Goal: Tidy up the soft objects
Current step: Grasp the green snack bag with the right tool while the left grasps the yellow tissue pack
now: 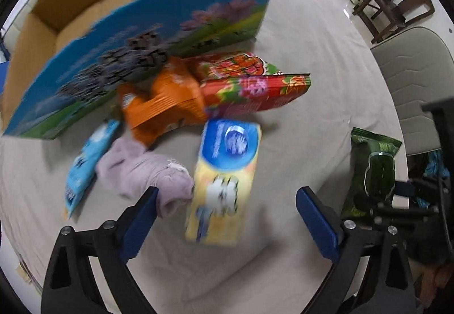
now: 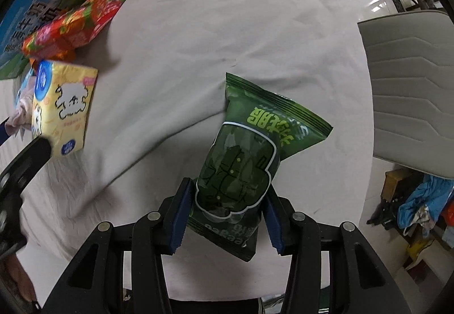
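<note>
we see the big cardboard box [image 1: 93, 4] open at the far side of the cloth-covered table [image 1: 306, 38], likely where the soft things go, with the packets piled against its printed wall. our left gripper [image 1: 227, 200] hangs spread wide and empty over the yellow tissue pack [image 1: 224, 180], probably lining up a grab. our right gripper [image 2: 227, 211] is clamped on the green snack bag [image 2: 241, 160], lifted near the table's edge.
</note>
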